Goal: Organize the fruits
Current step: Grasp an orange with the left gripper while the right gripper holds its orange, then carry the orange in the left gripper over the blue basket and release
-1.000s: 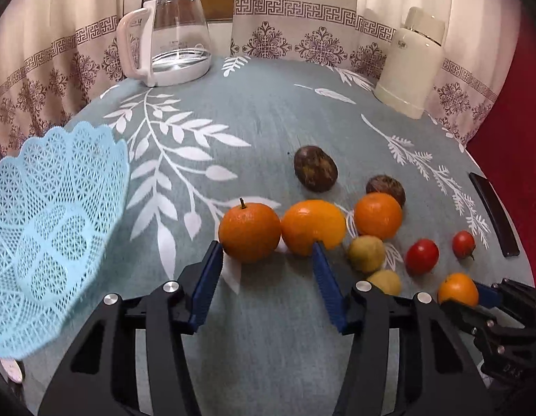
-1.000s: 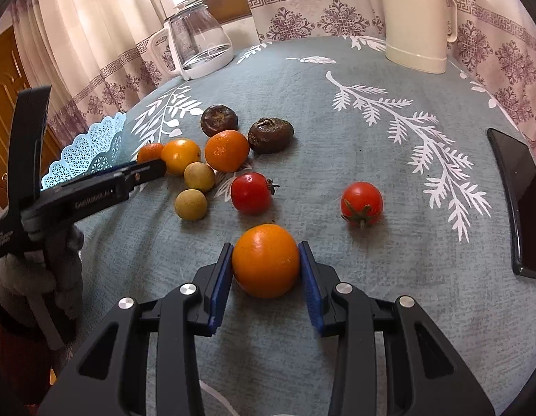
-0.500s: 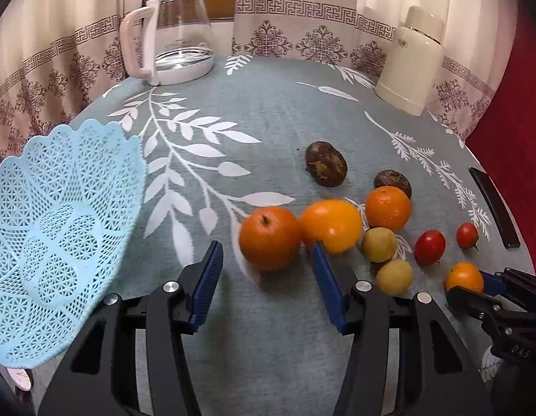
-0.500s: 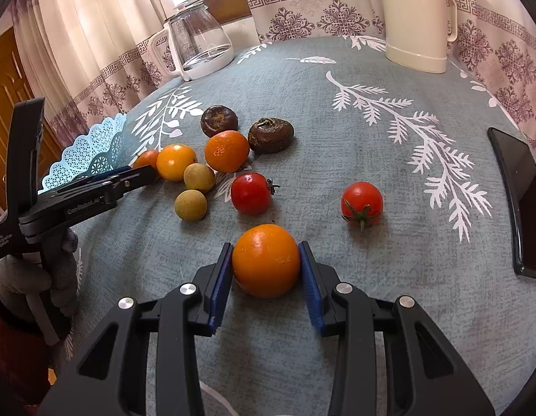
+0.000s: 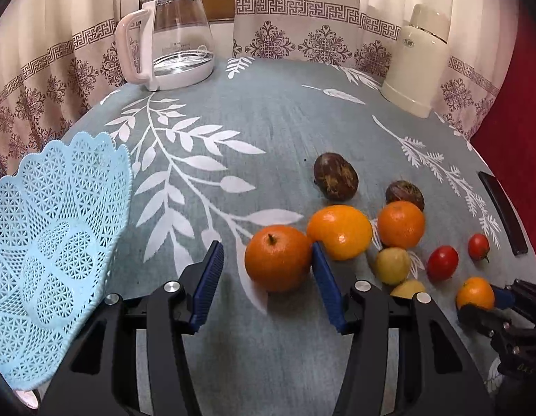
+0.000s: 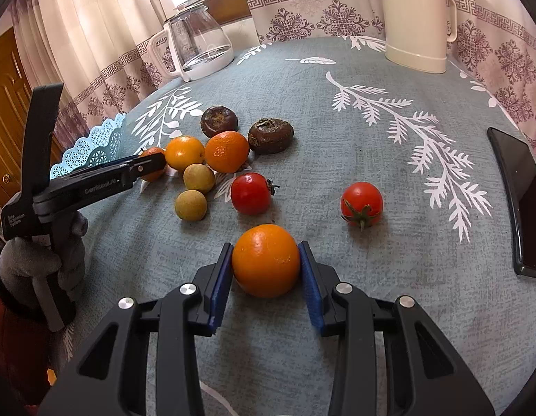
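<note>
My left gripper (image 5: 266, 248) is open around a stemmed orange (image 5: 278, 260) on the grey leaf-print cloth. The orange touches the right pad, with a gap at the left pad. The same gripper (image 6: 153, 166) shows from the side in the right wrist view. A pale blue lattice basket (image 5: 60, 228) stands to its left. My right gripper (image 6: 265, 248) is shut on another orange (image 6: 266, 261) that rests on the cloth. Loose fruit lies between them: a yellow-orange citrus (image 5: 339, 232), an orange (image 5: 401, 223), two dark brown fruits (image 5: 335, 178), two small yellow fruits (image 5: 392, 265) and two tomatoes (image 6: 250, 194).
A glass kettle (image 5: 177, 52) stands at the back left and a cream thermos jug (image 5: 420, 62) at the back right. A dark phone (image 6: 520, 201) lies near the right table edge. A gloved hand (image 6: 42, 263) holds the left gripper.
My left gripper moved forward and right, so the stemmed orange now sits between its fingers against the right pad. The right gripper and its orange stayed put.
</note>
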Tool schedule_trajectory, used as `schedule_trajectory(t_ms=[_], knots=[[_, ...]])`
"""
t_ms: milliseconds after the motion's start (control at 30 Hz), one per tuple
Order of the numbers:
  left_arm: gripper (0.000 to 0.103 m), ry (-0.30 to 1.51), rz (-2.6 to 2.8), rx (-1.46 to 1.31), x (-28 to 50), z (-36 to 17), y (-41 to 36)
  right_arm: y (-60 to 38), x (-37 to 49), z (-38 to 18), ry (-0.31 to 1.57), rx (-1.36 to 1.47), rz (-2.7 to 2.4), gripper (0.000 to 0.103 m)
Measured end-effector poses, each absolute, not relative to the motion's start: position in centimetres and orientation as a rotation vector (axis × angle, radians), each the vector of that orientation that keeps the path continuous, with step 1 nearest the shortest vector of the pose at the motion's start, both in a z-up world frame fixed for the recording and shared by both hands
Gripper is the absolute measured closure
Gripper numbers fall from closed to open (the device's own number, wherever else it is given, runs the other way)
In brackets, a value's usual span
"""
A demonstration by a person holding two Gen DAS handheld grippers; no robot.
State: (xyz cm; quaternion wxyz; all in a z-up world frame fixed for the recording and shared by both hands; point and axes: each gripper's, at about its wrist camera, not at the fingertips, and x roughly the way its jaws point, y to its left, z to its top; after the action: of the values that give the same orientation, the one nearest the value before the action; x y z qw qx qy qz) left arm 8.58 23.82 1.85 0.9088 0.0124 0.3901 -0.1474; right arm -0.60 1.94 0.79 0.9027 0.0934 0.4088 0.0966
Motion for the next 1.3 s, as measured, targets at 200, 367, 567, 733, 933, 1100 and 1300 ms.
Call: schedule_trajectory(t_ms=[200, 367, 567, 733, 933, 1100, 1300], knots=[[0.062, 0.805, -0.326, 0.005, 8.3, 1.7, 23.8, 1.9, -0.6, 0.8, 0.845, 0.193, 0.2, 0.065], [0.063, 0.807, -0.317, -0.015, 7.7, 1.8, 24.0, 2.0, -0.5, 0.9, 0.846, 0.193, 0.202, 0.065], [0.063, 0.804, -0.314, -0.026, 6.3, 2.1, 24.1, 2.0, -0.5, 0.9, 0.844, 0.191, 0.201, 0.065], [0.063, 0.781, -0.297, -0.012, 4.8, 2.8, 24.2, 2.0, -0.4, 1.1, 0.84, 0.19, 0.198, 0.065], [0.063, 0.738, -0.287, -0.009, 3.3, 4.4, 24.6, 1.9, -0.6, 1.1, 0.834, 0.186, 0.189, 0.065], [0.063, 0.702, -0.275, -0.01, 2.3, 5.8, 25.1, 1.8, -0.8, 1.4, 0.819, 0.189, 0.185, 0.065], [0.063, 0.675, -0.264, -0.008, 1.4, 6.7, 25.6, 2.0, -1.3, 1.4, 0.815, 0.192, 0.186, 0.065]])
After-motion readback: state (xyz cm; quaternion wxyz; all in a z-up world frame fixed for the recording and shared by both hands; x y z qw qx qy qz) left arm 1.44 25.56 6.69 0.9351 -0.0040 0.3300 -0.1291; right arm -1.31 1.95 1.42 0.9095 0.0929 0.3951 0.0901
